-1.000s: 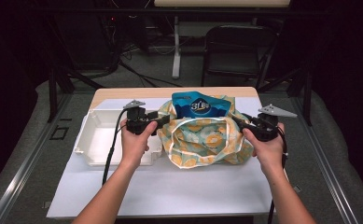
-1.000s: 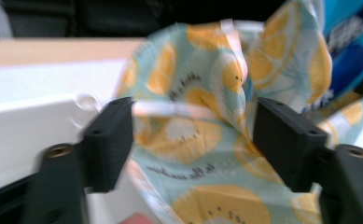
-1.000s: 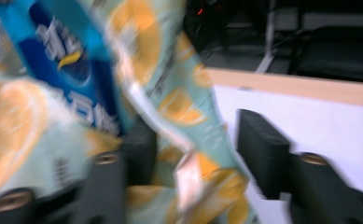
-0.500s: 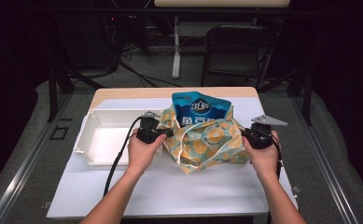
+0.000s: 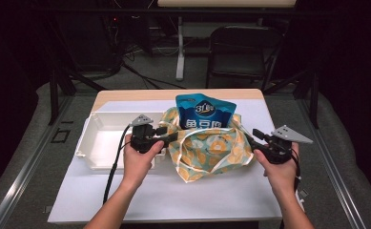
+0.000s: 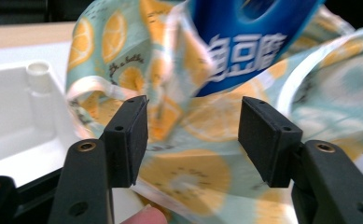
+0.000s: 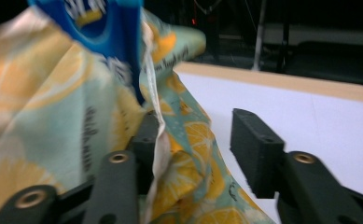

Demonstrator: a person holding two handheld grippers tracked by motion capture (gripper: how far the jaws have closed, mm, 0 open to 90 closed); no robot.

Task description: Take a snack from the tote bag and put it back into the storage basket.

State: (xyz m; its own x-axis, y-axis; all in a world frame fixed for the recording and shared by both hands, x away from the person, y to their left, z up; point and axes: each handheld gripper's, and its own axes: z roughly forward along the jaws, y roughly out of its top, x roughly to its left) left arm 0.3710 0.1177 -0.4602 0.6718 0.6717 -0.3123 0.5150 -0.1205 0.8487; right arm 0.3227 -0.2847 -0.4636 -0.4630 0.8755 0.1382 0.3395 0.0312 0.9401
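Nearest, the left gripper [image 5: 171, 138] and right gripper [image 5: 248, 139] flank the lemon-print cloth bag [image 5: 211, 152] at mid-table, jaws just opened and parted, cloth loose between them. The blue snack pouch [image 5: 206, 112] stands inside the bag. Left sits a white tray [image 5: 97, 138].

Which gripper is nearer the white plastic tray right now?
Left. The left gripper sits at the white tray's right end, beside the lemon-print bag; the right gripper is across the bag, well away.
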